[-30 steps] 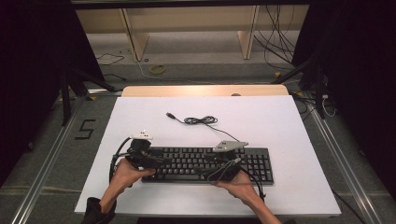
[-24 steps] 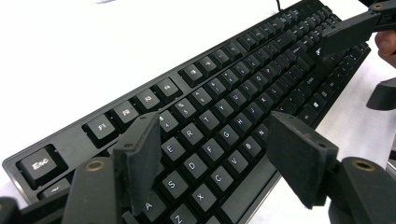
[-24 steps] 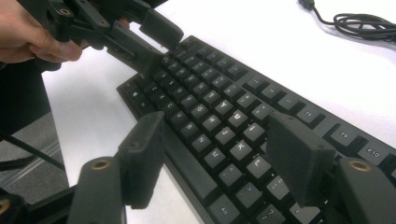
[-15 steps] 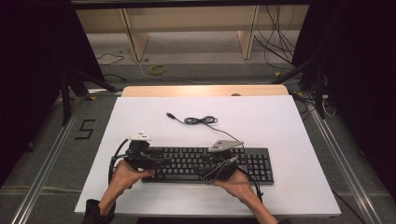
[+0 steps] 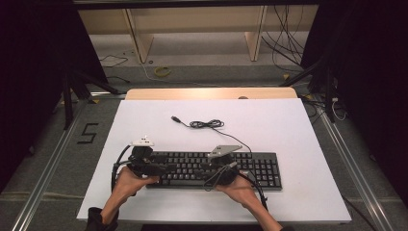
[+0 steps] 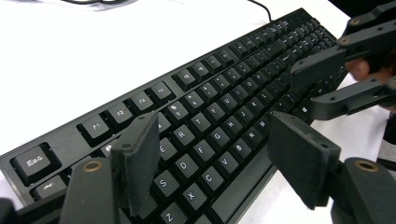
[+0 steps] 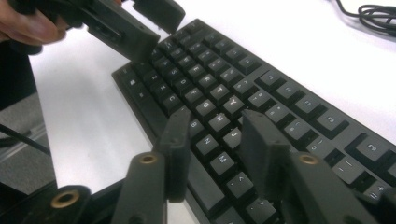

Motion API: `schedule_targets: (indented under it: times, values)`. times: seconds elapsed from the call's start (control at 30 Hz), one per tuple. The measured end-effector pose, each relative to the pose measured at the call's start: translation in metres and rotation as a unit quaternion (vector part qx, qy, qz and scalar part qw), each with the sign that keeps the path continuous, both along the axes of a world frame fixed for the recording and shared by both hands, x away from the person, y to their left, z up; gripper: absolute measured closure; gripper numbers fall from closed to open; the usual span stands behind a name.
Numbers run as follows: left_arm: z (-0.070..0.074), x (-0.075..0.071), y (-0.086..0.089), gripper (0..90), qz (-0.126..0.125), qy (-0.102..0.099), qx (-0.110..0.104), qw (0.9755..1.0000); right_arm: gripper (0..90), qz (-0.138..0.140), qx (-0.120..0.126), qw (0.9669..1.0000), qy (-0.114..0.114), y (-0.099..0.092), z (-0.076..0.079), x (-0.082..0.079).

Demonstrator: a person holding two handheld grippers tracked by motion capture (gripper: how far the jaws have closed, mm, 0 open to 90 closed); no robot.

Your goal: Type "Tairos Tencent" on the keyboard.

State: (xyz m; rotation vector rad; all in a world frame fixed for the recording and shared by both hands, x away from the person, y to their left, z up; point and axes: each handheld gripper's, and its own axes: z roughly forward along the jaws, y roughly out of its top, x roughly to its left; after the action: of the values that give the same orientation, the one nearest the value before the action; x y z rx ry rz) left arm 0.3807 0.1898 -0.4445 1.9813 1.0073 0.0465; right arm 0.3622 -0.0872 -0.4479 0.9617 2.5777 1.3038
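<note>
Looking from the near edge of the table, both hands come in at the bottom of the high view, each holding a gripper over the black keyboard (image 5: 211, 169), which lies flat on the white tabletop (image 5: 288, 125) toward the person's side. The left gripper (image 5: 161, 168) sits over the keyboard's left end with its jaws spread wide and nothing between them, just hovering above the letter keys around the D and C rows as far as I can tell. The right gripper (image 5: 208, 169) is over the middle of the board, and its jaws have just been closing; they stand partly apart with keys showing through the gap, not clamped on anything. So my read is that the work is barely started: the keyboard isn't lifted or gripped, and whatever pressing or picking up is planned is all left to do. Farther back, the keyboard's cable (image 5: 204, 124) lies in a loose coil on the white surface with its plug end free, so it's not plugged into anything. Beyond that is the wooden table edge (image 5: 211, 93) and the floor with a yellow ring (image 5: 162, 71) and loose wires. The gripper views give you the key legends and the real gap between the pads (image 6: 140, 161), which the high view is too small to show, while the high view gives the cable coil and the whole layout.
</note>
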Motion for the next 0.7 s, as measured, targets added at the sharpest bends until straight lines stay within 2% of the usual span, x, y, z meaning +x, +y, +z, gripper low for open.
schedule_targets:
  times: [0.53, 0.7]
  values:
    - [0.004, -0.002, 0.001, 33.4, -0.001, -0.003, -0.015, 0.9999, 88.8, 0.016, -0.028, 0.9994, 0.01, 0.017, -0.008, 0.005]
    - [0.004, -0.002, 0.001, 33.4, -0.001, -0.004, -0.013, 0.9999, 90.0, 0.019, -0.034, 0.9991, 0.015, 0.023, -0.01, 0.007]
